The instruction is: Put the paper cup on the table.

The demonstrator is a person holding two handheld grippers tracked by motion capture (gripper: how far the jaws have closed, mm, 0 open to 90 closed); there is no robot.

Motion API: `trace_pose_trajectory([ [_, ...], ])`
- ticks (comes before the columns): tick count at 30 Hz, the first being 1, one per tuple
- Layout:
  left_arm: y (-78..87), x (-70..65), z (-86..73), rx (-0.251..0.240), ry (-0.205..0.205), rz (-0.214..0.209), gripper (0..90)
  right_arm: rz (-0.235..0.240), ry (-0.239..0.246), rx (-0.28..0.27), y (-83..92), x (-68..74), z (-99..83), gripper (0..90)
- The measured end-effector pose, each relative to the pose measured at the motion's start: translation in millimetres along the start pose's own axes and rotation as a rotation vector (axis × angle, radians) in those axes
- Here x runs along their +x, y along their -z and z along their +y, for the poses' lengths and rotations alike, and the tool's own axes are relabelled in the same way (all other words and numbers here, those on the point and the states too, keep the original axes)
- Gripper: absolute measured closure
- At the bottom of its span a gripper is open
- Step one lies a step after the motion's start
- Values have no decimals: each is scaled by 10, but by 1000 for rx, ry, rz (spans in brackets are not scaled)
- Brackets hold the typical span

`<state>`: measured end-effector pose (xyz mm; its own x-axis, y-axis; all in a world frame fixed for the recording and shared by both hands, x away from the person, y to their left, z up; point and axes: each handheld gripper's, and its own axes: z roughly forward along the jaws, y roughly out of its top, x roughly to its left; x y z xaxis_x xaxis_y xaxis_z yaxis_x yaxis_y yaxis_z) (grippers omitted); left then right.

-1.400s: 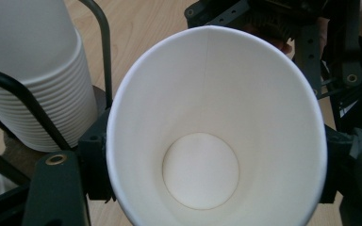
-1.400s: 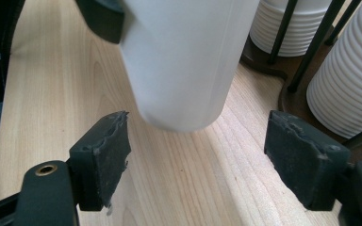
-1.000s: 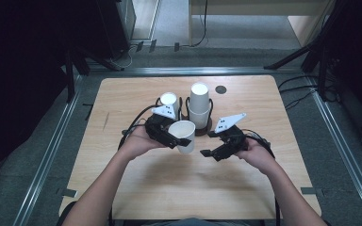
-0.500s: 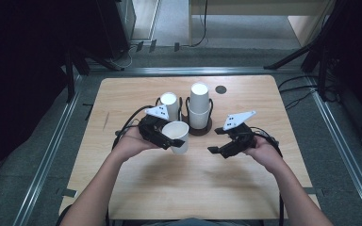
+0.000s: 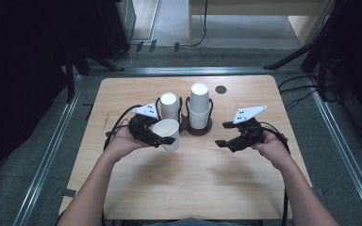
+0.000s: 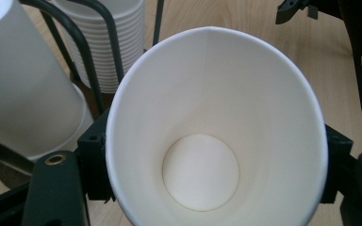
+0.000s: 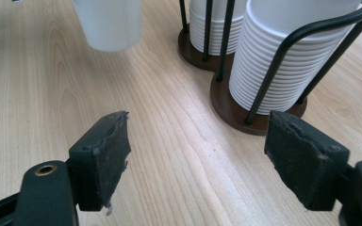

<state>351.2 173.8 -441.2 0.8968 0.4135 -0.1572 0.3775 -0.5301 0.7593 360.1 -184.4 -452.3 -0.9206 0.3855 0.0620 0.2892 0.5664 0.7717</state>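
Note:
My left gripper (image 5: 162,137) is shut on a single white paper cup (image 5: 166,127), held just in front and left of the rack. In the left gripper view the cup (image 6: 217,141) gapes toward the camera, pinched at its sides by both black jaws. A dark wire cup rack (image 5: 188,123) stands at mid-table with two stacks of white cups, a left stack (image 5: 169,105) and a taller right stack (image 5: 200,104). My right gripper (image 5: 221,134) hovers open right of the rack. Its pads (image 7: 106,150) stand wide apart over bare wood, facing the stacks (image 7: 283,61).
The wooden table (image 5: 193,183) has open room on the near half and at both sides. A small black round spot (image 5: 221,89) lies behind the rack. Metal rails (image 5: 52,150) run along the table's sides, with dark stands and cables on the floor beyond.
The left gripper has carried the cup leftward, away from the rack. The right gripper has drifted to the right and slightly up, still open.

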Motion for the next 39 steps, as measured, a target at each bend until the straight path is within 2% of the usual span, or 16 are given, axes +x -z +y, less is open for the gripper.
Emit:
trace_pose_trajectory([
  [14,176,129,-143,4,58,25,243,4,-9,-12,3,-63,-3,227],
  [25,287,247,-254,24,75,73,243,3,-11,-4,2,-85,-29,227],
  [31,392,321,-320,4,97,101,244,-3,-15,-12,15,-106,-40,227],
  [39,485,419,-416,16,111,147,243,-13,-16,3,3,-119,-64,227],
])
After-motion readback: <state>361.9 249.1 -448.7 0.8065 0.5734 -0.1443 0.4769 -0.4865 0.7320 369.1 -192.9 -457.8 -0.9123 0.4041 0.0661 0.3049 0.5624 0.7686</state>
